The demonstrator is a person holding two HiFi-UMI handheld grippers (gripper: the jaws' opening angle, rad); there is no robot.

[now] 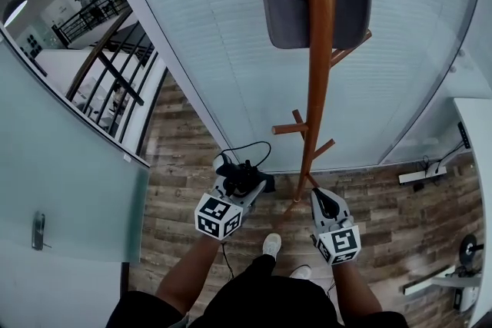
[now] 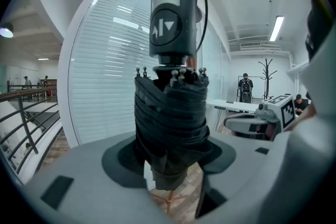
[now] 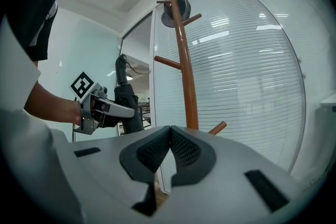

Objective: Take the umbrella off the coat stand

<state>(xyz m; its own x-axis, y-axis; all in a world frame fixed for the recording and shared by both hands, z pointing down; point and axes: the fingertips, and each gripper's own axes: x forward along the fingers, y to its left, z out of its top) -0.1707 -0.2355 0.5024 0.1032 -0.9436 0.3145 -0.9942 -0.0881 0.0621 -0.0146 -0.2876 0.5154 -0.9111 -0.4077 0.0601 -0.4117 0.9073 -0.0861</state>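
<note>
A folded black umbrella [image 2: 170, 113] with a grey handle [image 2: 172, 13] stands upright between the jaws of my left gripper [image 2: 170, 150], which is shut on its wrapped canopy. From the head view, that left gripper [image 1: 256, 185] holds the umbrella [image 1: 241, 174] just left of the wooden coat stand [image 1: 317, 65], apart from its pegs. In the right gripper view the umbrella [image 3: 128, 105] also shows clear of the stand [image 3: 186, 76]. My right gripper [image 1: 317, 197] is at the foot of the pole, its pads [image 3: 181, 149] meeting with nothing between them.
A grey cap [image 1: 286, 4] hangs at the top of the stand. A curved glass wall with blinds [image 1: 223, 34] runs behind it. A railing [image 1: 115, 81] lies to the left, a black cable [image 1: 250, 150] on the wood floor, a power strip [image 1: 421, 175] at right.
</note>
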